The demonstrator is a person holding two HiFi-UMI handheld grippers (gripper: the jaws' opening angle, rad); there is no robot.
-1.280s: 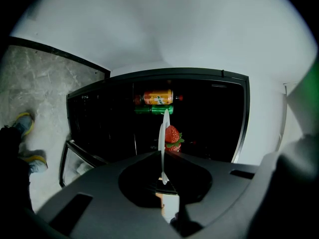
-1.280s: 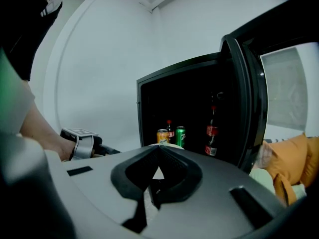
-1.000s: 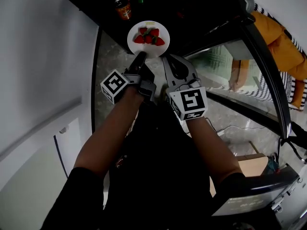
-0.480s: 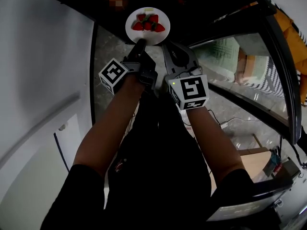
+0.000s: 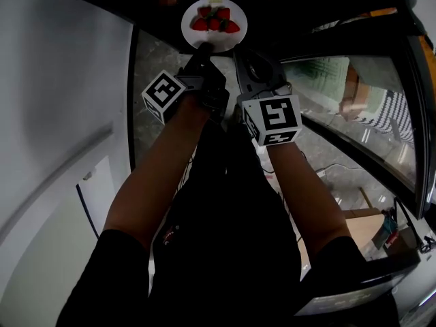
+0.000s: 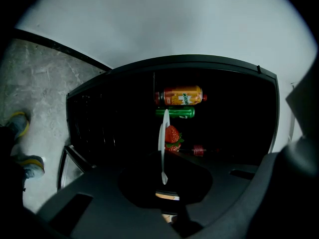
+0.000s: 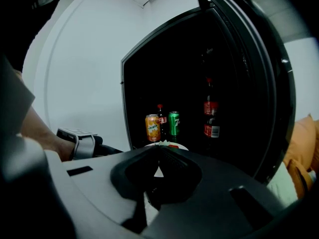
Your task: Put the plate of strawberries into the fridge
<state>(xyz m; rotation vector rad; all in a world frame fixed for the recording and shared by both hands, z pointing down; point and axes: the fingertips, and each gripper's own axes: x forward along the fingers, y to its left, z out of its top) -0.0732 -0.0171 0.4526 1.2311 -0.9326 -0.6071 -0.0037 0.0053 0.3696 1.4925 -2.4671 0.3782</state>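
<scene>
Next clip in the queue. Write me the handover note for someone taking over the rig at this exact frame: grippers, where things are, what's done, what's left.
Left hand-held gripper: shut on the near rim of the plate.
Right hand-held gripper: shut on the same rim, beside the left one.
The plate carries the strawberries and is held in the air at the mouth of the open fridge. An orange can and a green can stand inside, ahead of it.
Done: plate gripped and brought to the fridge, door open.
Left: carry it in, set it down short of the cans, open both grippers, withdraw.
</scene>
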